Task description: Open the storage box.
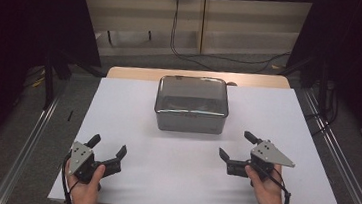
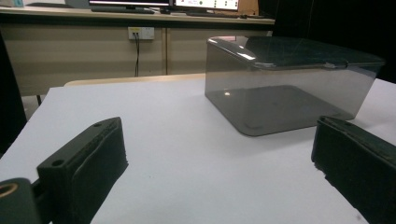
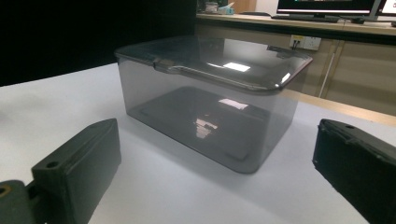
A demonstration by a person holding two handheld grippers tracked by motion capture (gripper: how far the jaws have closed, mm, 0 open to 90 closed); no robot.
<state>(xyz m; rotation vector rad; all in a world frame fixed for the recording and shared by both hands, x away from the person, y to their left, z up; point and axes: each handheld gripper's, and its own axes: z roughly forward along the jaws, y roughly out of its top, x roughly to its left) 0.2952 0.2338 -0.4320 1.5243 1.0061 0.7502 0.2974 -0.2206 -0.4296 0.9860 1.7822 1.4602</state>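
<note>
The box [image 1: 192,104] is set at the table's [image 1: 126,177] far middle, lid shut and untouched. Both the left gripper [image 1: 109,151] and right gripper [image 1: 237,144] are held near of it, jaws spread and empty; nothing is judged done yet.

One box [image 1: 192,104] stands on one table [image 1: 133,112], and it carries one lid [image 1: 192,94]. Two grippers are there, a left gripper [image 1: 109,148] and a right gripper [image 1: 237,145], each with two jaws, held in two hands.
</note>
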